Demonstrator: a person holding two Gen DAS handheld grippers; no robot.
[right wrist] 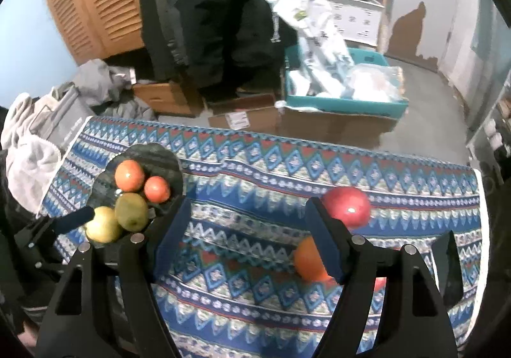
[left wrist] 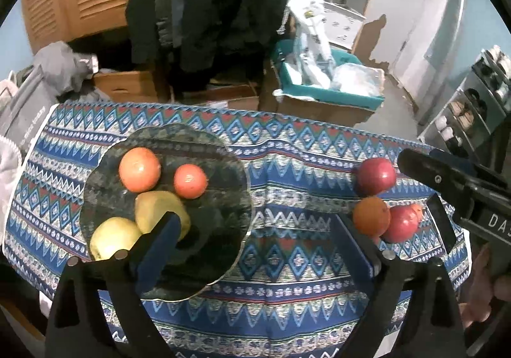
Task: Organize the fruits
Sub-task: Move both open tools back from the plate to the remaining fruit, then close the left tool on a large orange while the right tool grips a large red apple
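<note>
A dark glass plate point(left wrist: 223, 185) on the patterned tablecloth holds two orange-red fruits point(left wrist: 139, 169) point(left wrist: 190, 181) and two yellow-green fruits point(left wrist: 159, 211) point(left wrist: 113, 238). It also shows in the right wrist view point(right wrist: 159, 157). To the right, loose on the cloth, lie a red apple point(left wrist: 376, 176) point(right wrist: 346, 206), an orange point(left wrist: 371, 216) point(right wrist: 308, 259) and another red apple point(left wrist: 402, 224). My left gripper point(left wrist: 255, 230) is open and empty over the plate's near edge. My right gripper point(right wrist: 249, 220) is open and empty, its right finger just in front of the orange and red apple.
The cloth-covered table point(right wrist: 255, 166) ends at its far edge, with cardboard boxes point(right wrist: 242, 117) and a teal bin point(right wrist: 348, 102) of plastic bags on the floor beyond. Clothes and bags point(right wrist: 41, 134) are piled at the left. A shelf rack point(left wrist: 472, 109) stands at the right.
</note>
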